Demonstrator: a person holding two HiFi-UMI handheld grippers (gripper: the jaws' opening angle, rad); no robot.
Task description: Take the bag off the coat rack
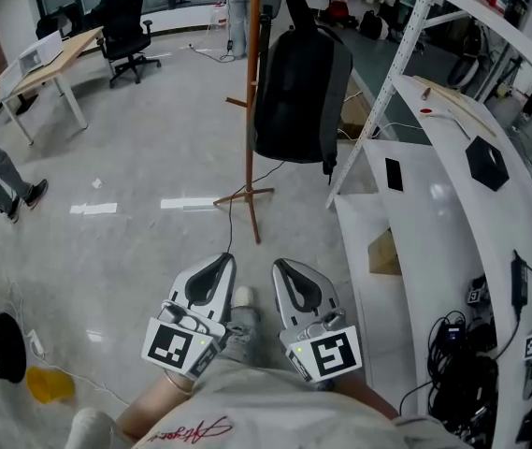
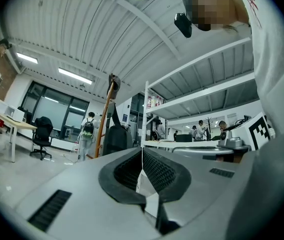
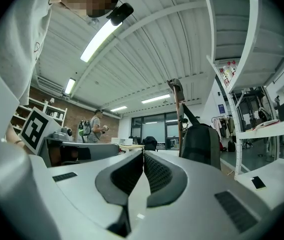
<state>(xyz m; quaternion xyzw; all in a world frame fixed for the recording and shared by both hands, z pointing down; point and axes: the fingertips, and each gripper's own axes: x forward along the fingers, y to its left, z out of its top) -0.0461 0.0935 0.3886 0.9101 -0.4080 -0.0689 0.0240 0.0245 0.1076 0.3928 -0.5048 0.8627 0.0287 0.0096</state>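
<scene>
A dark bag [image 1: 301, 82] hung on the coat rack [image 1: 251, 120] — untouched. Well short of the rack, left gripper [image 1: 219, 267] and right gripper [image 1: 287, 274] pointed toward it, jaws closed and empty, likely before approaching

Your head camera looks steeply down, your 2 gripper cameras sit low and face upward along their jaws, and all 3 share the distant bag [image 1: 298, 92] on the coat rack [image 1: 252, 110].

An open office-cum-lab: left of the coat rack [image 1: 250, 181] stand a desk [image 1: 55, 59] and an office chair [image 1: 123, 26]; right of it, white shelving [image 1: 434, 190] holds cables [image 1: 462, 372].
</scene>
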